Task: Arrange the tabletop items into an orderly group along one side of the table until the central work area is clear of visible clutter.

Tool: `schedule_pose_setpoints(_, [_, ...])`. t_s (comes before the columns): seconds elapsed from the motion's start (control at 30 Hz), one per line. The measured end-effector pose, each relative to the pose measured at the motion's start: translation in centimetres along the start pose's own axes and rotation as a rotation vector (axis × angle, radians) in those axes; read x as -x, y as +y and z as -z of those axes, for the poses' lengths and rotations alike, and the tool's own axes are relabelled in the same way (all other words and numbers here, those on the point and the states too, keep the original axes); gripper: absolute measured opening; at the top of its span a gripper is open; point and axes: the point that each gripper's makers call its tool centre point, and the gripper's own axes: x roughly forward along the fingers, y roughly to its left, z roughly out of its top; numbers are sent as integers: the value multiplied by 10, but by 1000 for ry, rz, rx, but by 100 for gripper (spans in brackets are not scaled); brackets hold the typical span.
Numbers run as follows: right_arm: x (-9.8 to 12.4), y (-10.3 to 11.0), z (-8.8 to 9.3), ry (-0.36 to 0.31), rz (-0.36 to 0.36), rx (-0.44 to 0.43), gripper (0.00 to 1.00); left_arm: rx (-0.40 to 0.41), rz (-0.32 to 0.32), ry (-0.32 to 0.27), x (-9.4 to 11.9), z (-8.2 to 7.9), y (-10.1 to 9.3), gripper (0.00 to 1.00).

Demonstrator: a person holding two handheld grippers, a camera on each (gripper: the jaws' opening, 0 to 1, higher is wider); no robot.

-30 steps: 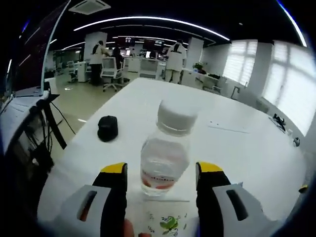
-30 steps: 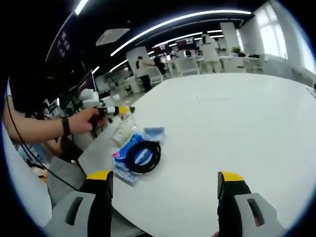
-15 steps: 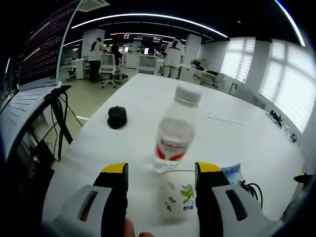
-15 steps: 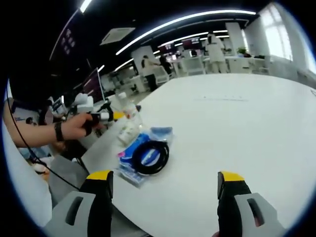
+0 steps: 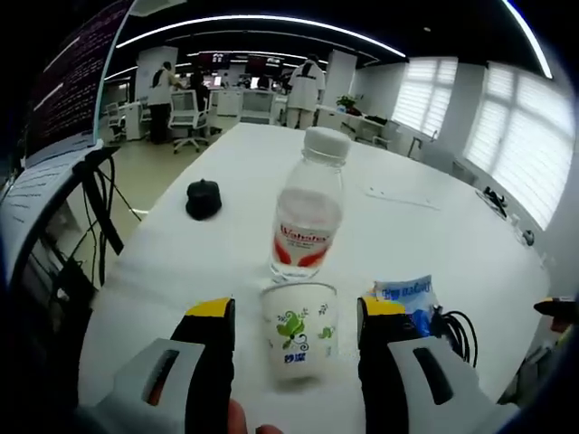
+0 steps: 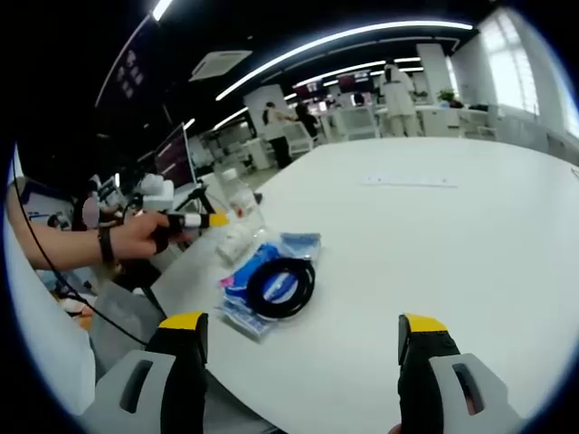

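The left gripper has its jaws wide open on each side of the paper cup, near the table edge. The water bottle stands just behind. A bump could tip both. The right gripper is open too, holding nothing.

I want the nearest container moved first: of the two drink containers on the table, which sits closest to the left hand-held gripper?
The white paper cup with the green leaf print; it stands between the left hand-held gripper tips, with the capped clear plastic water bottle behind it.
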Motion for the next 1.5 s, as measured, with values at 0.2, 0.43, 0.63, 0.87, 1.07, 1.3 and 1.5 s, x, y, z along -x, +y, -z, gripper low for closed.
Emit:
schedule_pose_setpoints(0.2, [3,0,4,1,4,-4,88,-14,20,36,-3,10,-4,54])
schedule_pose_setpoints(0.43, [7,2,7,-4,12,-13,88,-1,46,60,-9,17,-11,53])
schedule_pose_setpoints(0.63, [12,1,10,-5,21,-18,88,-4,65,91,-15,22,-18,53])
schedule_pose_setpoints(0.87, [17,-5,14,1,35,-24,88,-29,72,131,-20,36,-27,53])
schedule_pose_setpoints(1.07, [18,-7,15,1,39,-28,88,-59,72,147,-24,43,-27,41])
schedule_pose_setpoints(1.3, [19,-6,15,-2,42,-32,88,-63,71,137,-26,41,-22,39])
schedule_pose_setpoints(1.5, [17,-6,15,-3,37,-28,88,-55,70,122,-20,39,-18,38])
